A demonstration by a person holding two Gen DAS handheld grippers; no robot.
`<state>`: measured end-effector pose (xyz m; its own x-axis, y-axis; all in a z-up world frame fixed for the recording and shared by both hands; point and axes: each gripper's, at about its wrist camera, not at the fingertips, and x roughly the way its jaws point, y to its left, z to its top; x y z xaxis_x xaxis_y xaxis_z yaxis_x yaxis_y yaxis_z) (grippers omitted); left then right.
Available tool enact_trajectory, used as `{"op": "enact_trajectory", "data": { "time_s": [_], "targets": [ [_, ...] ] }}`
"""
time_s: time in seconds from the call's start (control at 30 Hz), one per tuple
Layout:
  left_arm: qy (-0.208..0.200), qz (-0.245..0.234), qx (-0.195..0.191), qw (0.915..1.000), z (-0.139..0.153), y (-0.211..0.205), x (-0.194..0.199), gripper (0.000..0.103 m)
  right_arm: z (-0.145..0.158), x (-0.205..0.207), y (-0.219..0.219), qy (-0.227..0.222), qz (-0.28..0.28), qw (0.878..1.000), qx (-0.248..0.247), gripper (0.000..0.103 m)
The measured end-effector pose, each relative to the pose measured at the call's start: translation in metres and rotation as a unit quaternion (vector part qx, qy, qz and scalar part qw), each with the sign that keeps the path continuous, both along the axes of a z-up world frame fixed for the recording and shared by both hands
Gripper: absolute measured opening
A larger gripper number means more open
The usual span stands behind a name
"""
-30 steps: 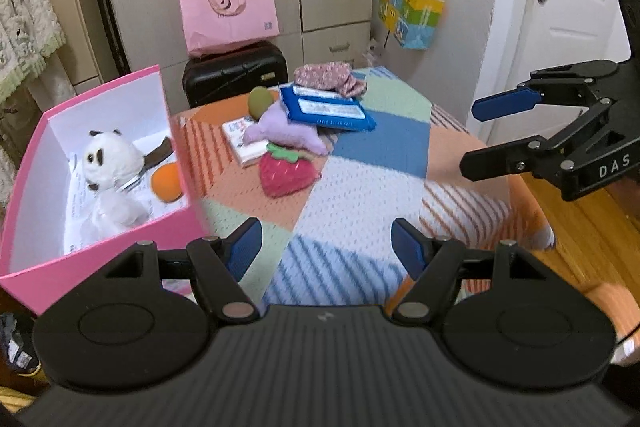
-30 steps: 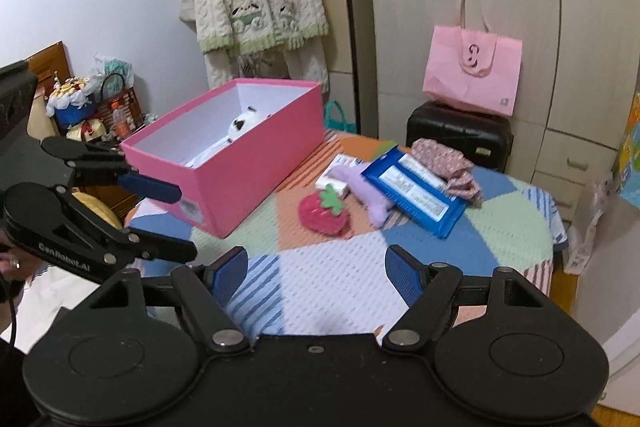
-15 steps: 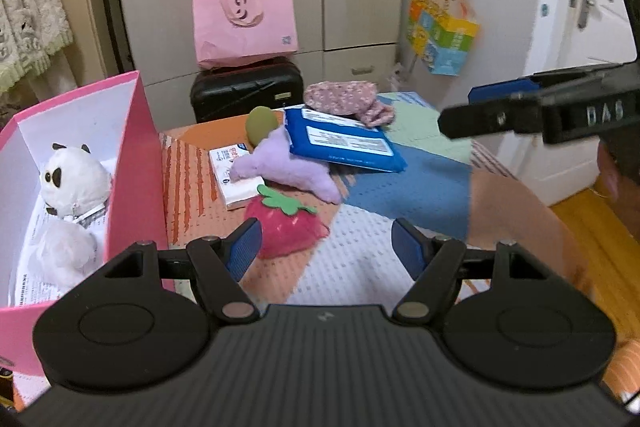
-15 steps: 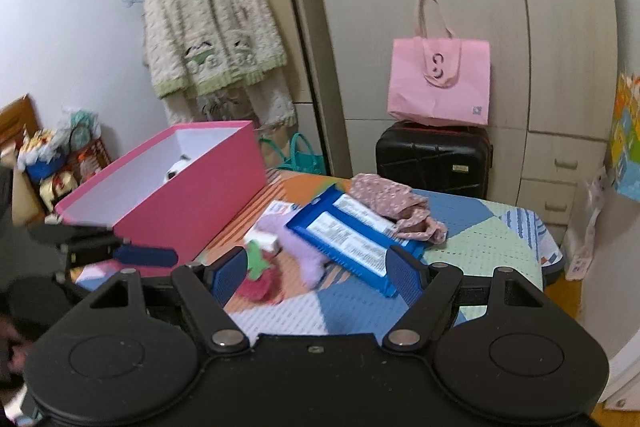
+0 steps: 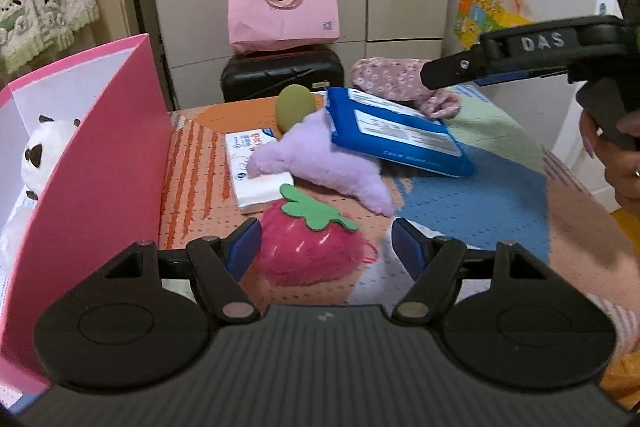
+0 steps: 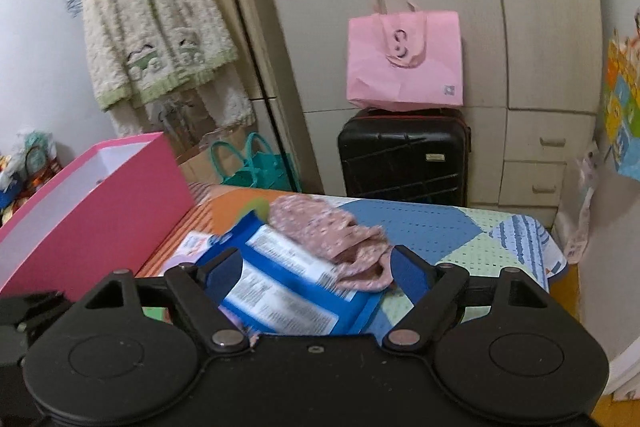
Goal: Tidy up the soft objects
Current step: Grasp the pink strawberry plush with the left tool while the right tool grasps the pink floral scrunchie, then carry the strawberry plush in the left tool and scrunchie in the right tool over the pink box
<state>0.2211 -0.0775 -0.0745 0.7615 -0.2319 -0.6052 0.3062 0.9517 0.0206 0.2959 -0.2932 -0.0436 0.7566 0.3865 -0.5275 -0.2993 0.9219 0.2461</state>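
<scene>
A pink strawberry plush [image 5: 312,251] lies on the patchwork tablecloth [image 5: 480,219], between the fingers of my left gripper [image 5: 326,247], which is open around it with a gap on the right side. Behind it a purple plush [image 5: 320,163] rests on a white tissue pack [image 5: 252,167], beside a green soft ball [image 5: 296,107]. My right gripper [image 6: 316,273] hovers over the blue wipes pack [image 6: 280,291] and the floral cloth [image 6: 332,235]; its jaws are opening and grip nothing. A white panda plush [image 5: 44,155] sits in the pink box [image 5: 100,155] on the left.
A pink tote bag [image 6: 404,63] stands on a black suitcase [image 6: 404,155] behind the table, against wardrobe doors. A knitted cardigan [image 6: 156,27] hangs at the left. The table's right edge [image 6: 552,259] drops to a wooden floor. A person's hand [image 5: 616,155] holds the right gripper.
Both grippers have come forward and lower over the table. The strawberry plush now sits between the left fingers. The right gripper has swung over the blue pack, its jaws slightly wider.
</scene>
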Motion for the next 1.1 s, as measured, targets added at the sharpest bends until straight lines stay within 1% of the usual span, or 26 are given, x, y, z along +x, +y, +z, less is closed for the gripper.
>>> {"op": "enact_trajectory", "data": {
  "time_s": [0.07, 0.17, 0.27, 0.43, 0.47, 0.5, 0.53, 0.57, 0.6, 0.63, 0.67, 0.7, 0.77, 0.87, 0.97, 1.1],
  "targets": [
    [-0.004, 0.003, 0.008, 1.0, -0.003, -0.002, 0.003, 0.072, -0.007, 0.014, -0.003, 0.01, -0.011, 1.0, 0.013, 0.085],
    [-0.001, 0.002, 0.008, 1.0, -0.007, -0.004, 0.007, 0.072, -0.016, 0.029, -0.008, 0.02, -0.022, 0.999, 0.034, 0.087],
    [0.002, 0.005, 0.013, 0.9999, -0.01, -0.006, 0.01, 0.072, -0.025, 0.043, -0.008, 0.029, -0.025, 0.999, 0.038, 0.087],
    [0.032, 0.012, 0.003, 0.9994, -0.017, -0.008, 0.017, 0.072, -0.04, 0.059, -0.008, 0.047, -0.025, 0.998, 0.045, 0.086],
    [0.028, 0.013, 0.003, 0.9995, -0.018, -0.009, 0.016, 0.072, -0.043, 0.061, -0.008, 0.052, -0.024, 0.997, 0.049, 0.085],
    [0.023, 0.012, 0.007, 0.9996, -0.019, -0.01, 0.016, 0.071, -0.046, 0.062, -0.008, 0.055, -0.023, 0.997, 0.054, 0.077],
    [0.02, 0.011, 0.009, 0.9997, -0.019, -0.012, 0.015, 0.069, -0.047, 0.062, -0.008, 0.054, -0.021, 0.997, 0.059, 0.073],
    [0.017, 0.008, 0.009, 0.9998, -0.02, -0.012, 0.014, 0.066, -0.048, 0.061, -0.008, 0.053, -0.016, 0.997, 0.06, 0.064],
    [0.013, 0.005, 0.009, 0.9999, -0.02, -0.014, 0.013, 0.063, -0.049, 0.061, -0.007, 0.052, -0.013, 0.997, 0.058, 0.049],
    [0.011, 0.003, 0.008, 0.9999, -0.02, -0.014, 0.012, 0.056, -0.049, 0.061, -0.006, 0.049, -0.012, 0.997, 0.051, 0.042],
    [0.009, 0.0, 0.006, 0.9999, -0.02, -0.015, 0.012, 0.052, -0.048, 0.061, -0.003, 0.047, -0.011, 0.998, 0.036, 0.029],
    [0.008, 0.0, 0.006, 0.9999, -0.02, -0.015, 0.012, 0.052, -0.048, 0.06, 0.0, 0.042, -0.01, 0.999, 0.019, 0.019],
    [0.007, 0.0, 0.004, 1.0, -0.02, -0.015, 0.011, 0.05, -0.049, 0.055, 0.006, 0.025, -0.008, 1.0, -0.01, 0.014],
    [0.004, 0.005, -0.003, 1.0, -0.02, -0.013, 0.01, 0.049, -0.045, 0.045, 0.015, -0.005, -0.01, 0.999, -0.051, 0.012],
    [0.004, 0.007, -0.01, 0.9999, -0.02, -0.01, 0.008, 0.048, -0.039, 0.041, 0.011, -0.012, -0.02, 0.999, -0.043, 0.012],
    [0.007, 0.007, -0.021, 0.9997, -0.019, -0.005, 0.008, 0.048, -0.033, 0.036, 0.007, -0.018, -0.031, 0.998, -0.055, 0.012]
  ]
}}
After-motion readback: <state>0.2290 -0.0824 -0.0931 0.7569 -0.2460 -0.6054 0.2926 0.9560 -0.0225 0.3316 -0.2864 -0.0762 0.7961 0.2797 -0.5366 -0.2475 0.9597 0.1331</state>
